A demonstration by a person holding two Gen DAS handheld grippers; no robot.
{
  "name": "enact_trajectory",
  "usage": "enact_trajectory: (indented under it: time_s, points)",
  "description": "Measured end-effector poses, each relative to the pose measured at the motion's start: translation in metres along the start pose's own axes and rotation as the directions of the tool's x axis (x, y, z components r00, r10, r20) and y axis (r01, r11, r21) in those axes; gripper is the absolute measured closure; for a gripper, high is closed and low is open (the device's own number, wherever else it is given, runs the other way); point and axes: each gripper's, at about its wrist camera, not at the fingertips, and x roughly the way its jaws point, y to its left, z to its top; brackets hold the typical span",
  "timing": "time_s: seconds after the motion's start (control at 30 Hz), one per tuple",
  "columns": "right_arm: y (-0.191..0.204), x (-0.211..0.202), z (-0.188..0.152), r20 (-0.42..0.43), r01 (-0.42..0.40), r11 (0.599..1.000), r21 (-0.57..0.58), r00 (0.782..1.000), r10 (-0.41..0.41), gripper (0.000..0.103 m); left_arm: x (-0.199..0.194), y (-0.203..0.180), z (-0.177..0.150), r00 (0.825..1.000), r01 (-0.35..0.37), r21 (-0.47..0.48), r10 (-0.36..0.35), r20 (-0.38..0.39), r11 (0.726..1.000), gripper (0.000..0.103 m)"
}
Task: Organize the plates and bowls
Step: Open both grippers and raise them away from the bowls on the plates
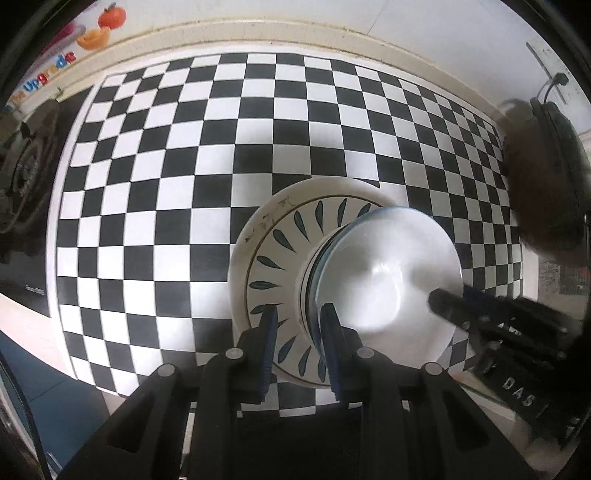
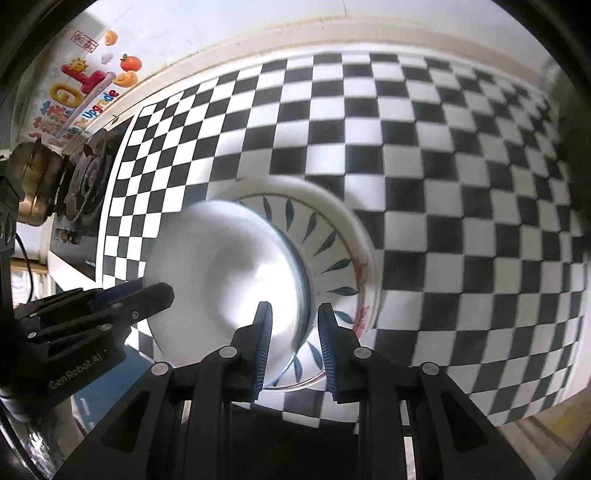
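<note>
L tongs [image 1: 299, 314] & R tongs [image 2: 294, 310] pinch white bowl [image 1: 384, 266] over leaf-print plate [image 1: 273, 236], checkered mat [image 1: 221, 129], tiled wall [image 1: 406, 22] behind.

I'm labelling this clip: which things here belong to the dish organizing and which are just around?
Job:
- plain white bowl
- white leaf-patterned plate under it
- left hand-held gripper
- right hand-held gripper

Just around:
- black-and-white checkered mat
- black gas stove
- fruit sticker

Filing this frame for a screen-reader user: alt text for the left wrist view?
Left gripper clamps the near rim of a white bowl, right gripper its far side. Beneath: leaf-patterned plate on a larger white plate, on a checkered mat.
</note>
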Motion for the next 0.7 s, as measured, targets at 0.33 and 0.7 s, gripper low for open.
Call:
enact_trajectory:
  time_s: [0.33,0.7]
  points:
    - [0.000,-0.040,-0.013,0.058,0.057,0.998,0.000,0.997,-0.057,0.069,-0.040,-0.008,-0.016,0.988,-0.113,0.027,0.110,0.109,0.993,0.081]
    - [0.024,-0.104,-0.046,0.217,0.148,0.989,-0.024,0.966,-0.139,0.009,-0.102,0.001,-0.033,0.935,-0.165,-0.019,0.163,0.314,0.986,0.013]
